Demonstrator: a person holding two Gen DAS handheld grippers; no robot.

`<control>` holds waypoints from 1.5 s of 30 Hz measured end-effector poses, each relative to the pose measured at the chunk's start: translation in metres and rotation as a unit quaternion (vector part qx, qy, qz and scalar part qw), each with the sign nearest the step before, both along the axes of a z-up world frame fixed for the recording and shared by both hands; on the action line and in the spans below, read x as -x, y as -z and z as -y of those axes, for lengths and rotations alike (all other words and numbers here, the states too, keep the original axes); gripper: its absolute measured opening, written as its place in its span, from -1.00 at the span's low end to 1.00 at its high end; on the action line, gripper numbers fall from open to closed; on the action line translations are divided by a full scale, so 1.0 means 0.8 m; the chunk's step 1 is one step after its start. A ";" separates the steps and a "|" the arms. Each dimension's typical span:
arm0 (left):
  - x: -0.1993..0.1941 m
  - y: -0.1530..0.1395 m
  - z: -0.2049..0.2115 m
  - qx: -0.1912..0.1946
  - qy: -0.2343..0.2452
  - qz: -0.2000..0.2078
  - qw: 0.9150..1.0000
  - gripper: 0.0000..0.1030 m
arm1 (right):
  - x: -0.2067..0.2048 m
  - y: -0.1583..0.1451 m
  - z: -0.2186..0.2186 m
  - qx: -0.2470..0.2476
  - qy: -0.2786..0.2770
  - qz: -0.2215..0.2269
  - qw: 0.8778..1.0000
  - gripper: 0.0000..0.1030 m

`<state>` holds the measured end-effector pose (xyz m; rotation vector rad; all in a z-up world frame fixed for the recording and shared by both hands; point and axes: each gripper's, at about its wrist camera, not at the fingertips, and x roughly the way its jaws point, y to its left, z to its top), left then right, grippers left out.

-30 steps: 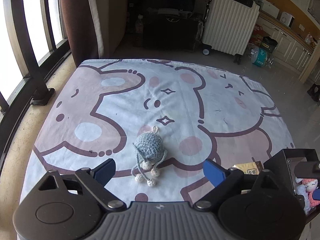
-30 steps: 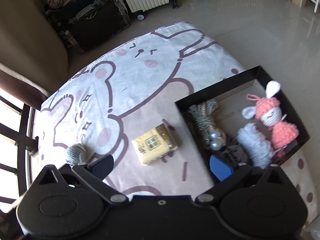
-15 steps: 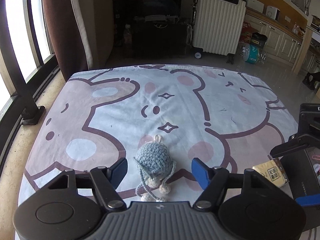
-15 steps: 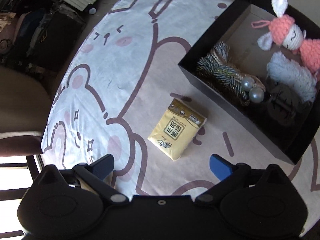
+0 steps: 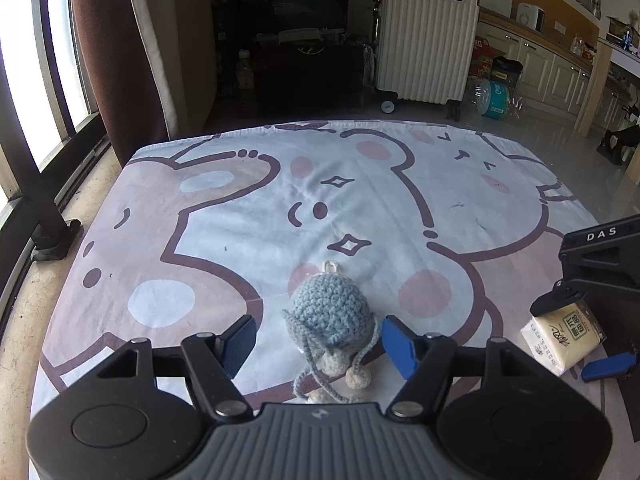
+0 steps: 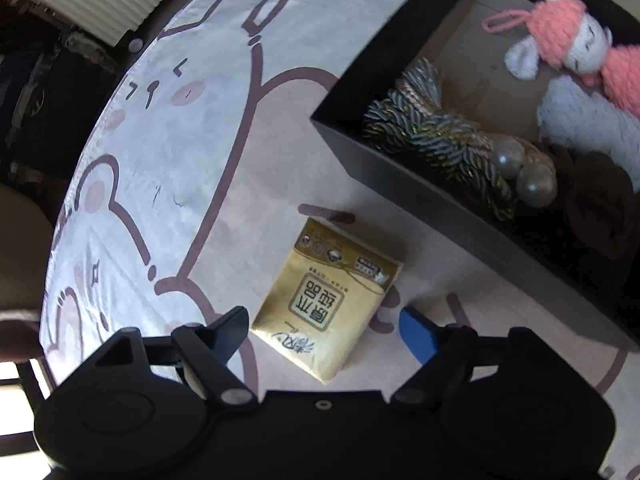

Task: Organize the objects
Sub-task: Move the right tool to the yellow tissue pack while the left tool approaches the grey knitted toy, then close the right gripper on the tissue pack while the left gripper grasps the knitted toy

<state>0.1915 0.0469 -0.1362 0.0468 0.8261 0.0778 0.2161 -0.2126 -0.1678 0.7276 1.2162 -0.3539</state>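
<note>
A blue crocheted toy [image 5: 330,316] with dangling pompoms lies on the cartoon-print cloth [image 5: 240,208]. My left gripper [image 5: 318,340] is open, its blue pads on either side of the toy. A yellow tissue pack [image 6: 328,300] lies flat on the cloth; it also shows in the left wrist view [image 5: 562,336]. My right gripper [image 6: 322,330] is open and low over the pack, one pad at each side. The black box [image 6: 420,196] to the right holds a pink crocheted doll [image 6: 576,44], a white fluffy item [image 6: 588,128] and a tasselled cord with pearl beads [image 6: 448,144].
The cloth covers a low table that ends at a window railing [image 5: 28,168] on the left. A white suitcase [image 5: 424,40], dark bags [image 5: 304,64] and cabinets [image 5: 552,72] stand on the floor beyond the far edge. The right gripper's body [image 5: 600,264] sits at the left view's right edge.
The left gripper has moved forward and down so the blue toy sits between its pads. The right gripper left the box, swung over the tissue pack and came down around it.
</note>
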 end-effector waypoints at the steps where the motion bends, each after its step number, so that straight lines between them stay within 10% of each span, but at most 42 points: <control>1: -0.001 0.001 -0.001 0.001 -0.001 -0.002 1.000 0.36 | -0.004 -0.001 -0.004 0.018 -0.021 0.004 1.000 0.65; 12: -0.013 0.005 -0.013 0.100 -0.064 -0.011 0.993 0.34 | -0.024 -0.008 -0.028 0.084 -0.260 0.067 0.960 0.50; 27: -0.019 0.011 -0.036 0.199 -0.173 -0.018 0.964 -0.03 | 0.022 -0.014 -0.056 0.068 -0.547 0.087 0.830 0.49; 31: -0.017 0.009 -0.033 0.191 -0.170 -0.028 0.966 -0.04 | 0.042 -0.014 -0.060 0.065 -0.606 0.088 0.788 0.50; 37: -0.011 0.007 -0.024 0.189 -0.141 -0.070 0.969 -0.05 | 0.064 -0.014 -0.056 0.054 -0.651 0.060 0.755 0.50; 41: -0.001 0.003 -0.015 0.185 -0.118 -0.093 0.971 -0.05 | 0.071 -0.015 -0.049 0.056 -0.636 0.040 0.768 0.51; 45: 0.008 0.000 -0.008 0.181 -0.106 -0.120 0.970 -0.05 | 0.058 -0.015 -0.030 0.044 -0.546 0.011 0.836 0.66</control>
